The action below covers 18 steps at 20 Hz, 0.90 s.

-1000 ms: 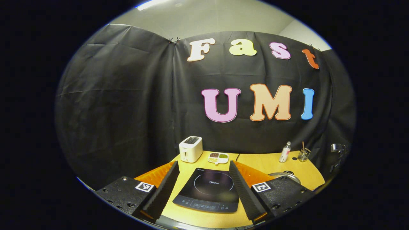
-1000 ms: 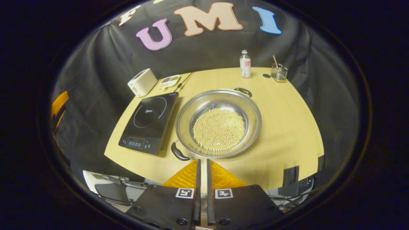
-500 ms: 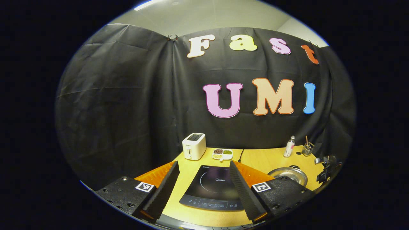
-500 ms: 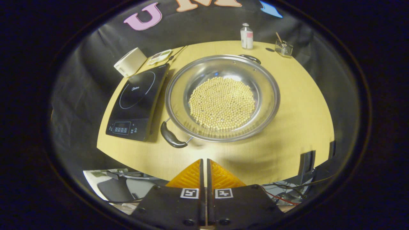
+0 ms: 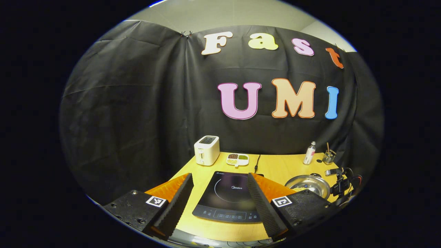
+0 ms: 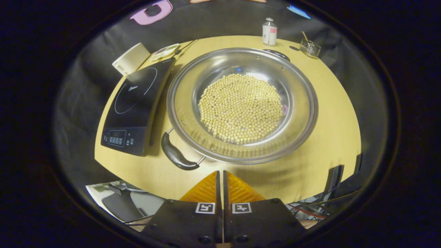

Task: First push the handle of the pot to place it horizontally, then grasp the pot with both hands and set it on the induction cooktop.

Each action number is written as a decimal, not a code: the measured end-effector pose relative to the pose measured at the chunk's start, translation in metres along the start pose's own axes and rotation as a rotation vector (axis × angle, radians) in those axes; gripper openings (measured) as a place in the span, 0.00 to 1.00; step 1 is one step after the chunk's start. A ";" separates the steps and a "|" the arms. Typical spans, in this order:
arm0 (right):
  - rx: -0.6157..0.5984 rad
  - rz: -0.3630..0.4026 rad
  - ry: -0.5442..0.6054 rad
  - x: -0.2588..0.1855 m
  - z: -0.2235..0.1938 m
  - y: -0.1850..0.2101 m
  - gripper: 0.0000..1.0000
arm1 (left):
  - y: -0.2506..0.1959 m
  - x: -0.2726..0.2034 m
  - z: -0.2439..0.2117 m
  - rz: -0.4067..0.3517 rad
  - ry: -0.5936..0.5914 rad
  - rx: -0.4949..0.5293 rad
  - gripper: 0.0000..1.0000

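Right gripper (image 6: 220, 174) has dropped in toward the pot (image 6: 241, 103) over the last second: in the right gripper view the pot went from mid-table and small to large and just ahead of the fingertips. Its two fingers are pressed together with only a thin seam between them, holding nothing (looks set up as a pusher, not a grab). Near handle (image 6: 176, 155) now sits just left of and ahead of the tips, not touching yet as far as I can tell.

Left gripper (image 5: 218, 194) has shifted only a little; its fingers stand wide apart and empty, framing the induction cooktop (image 5: 230, 199) in the left gripper view. Right gripper's body also shows there at the far right edge, beside the pot (image 5: 308, 184).

Pot is on the table (image 6: 330, 113), just right of the cooktop (image 6: 132, 110), rim near its edge; it holds a layer of pale beans (image 6: 241, 106). Handles lie on a diagonal: near one at front-left, far handle (image 6: 277, 54) at back-right. So step one (turn the handles horizontal) is not done.

My read: the approach is nearly finished and the push comes next. Tips need to come alongside the near handle and sweep it round. Risk: the whole pot slides into the cooktop instead of rotating.
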State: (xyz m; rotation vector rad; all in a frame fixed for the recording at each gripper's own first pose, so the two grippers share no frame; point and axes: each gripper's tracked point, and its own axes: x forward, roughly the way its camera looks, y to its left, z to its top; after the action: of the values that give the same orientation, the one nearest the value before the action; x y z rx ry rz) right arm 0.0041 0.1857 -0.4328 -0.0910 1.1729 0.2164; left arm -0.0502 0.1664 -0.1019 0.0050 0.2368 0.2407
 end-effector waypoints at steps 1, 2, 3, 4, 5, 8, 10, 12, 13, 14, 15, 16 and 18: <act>-0.001 0.004 0.007 0.003 0.002 0.003 0.04 | 0.002 0.000 -0.001 0.002 0.002 0.000 0.96; -0.002 0.008 0.013 0.004 0.001 0.008 0.00 | 0.005 -0.001 -0.001 0.004 0.003 0.000 0.96; -0.004 0.014 0.020 0.006 0.002 0.012 0.04 | 0.008 0.000 -0.003 0.008 0.003 0.002 0.96; -0.009 0.010 0.027 0.007 0.001 0.014 0.04 | 0.011 -0.001 -0.003 0.012 0.004 0.004 0.96; -0.015 0.011 0.025 0.008 0.003 0.016 0.04 | 0.015 0.000 -0.004 0.016 0.004 0.008 0.96; -0.027 0.009 0.028 0.010 0.008 0.025 0.00 | 0.024 0.001 -0.008 0.030 0.010 0.014 0.96; -0.025 0.009 0.033 0.012 0.011 0.031 0.04 | 0.029 0.002 -0.010 0.037 0.016 0.008 0.96; -0.015 0.015 0.037 0.014 0.016 0.039 0.04 | 0.033 0.003 -0.013 0.042 0.022 -0.002 0.96; -0.009 0.018 0.038 0.015 0.020 0.043 0.00 | 0.036 0.002 -0.015 0.045 0.026 -0.007 0.96; -0.003 0.020 0.037 0.017 0.022 0.048 0.00 | 0.039 0.003 -0.016 0.048 0.029 -0.010 0.96; 0.005 0.022 0.036 0.020 0.025 0.054 0.00 | 0.043 0.003 -0.018 0.052 0.033 -0.010 0.96; 0.024 0.021 0.034 0.022 0.029 0.059 0.00 | 0.046 0.004 -0.018 0.056 0.036 -0.008 0.96; 0.056 0.021 0.030 0.027 0.037 0.068 0.04 | 0.052 0.004 -0.019 0.068 0.036 -0.003 0.96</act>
State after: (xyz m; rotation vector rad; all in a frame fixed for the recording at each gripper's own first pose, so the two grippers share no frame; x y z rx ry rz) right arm 0.0332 0.2623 -0.4405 -0.0323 1.2093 0.2011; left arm -0.0629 0.2172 -0.1198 0.0054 0.2724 0.3087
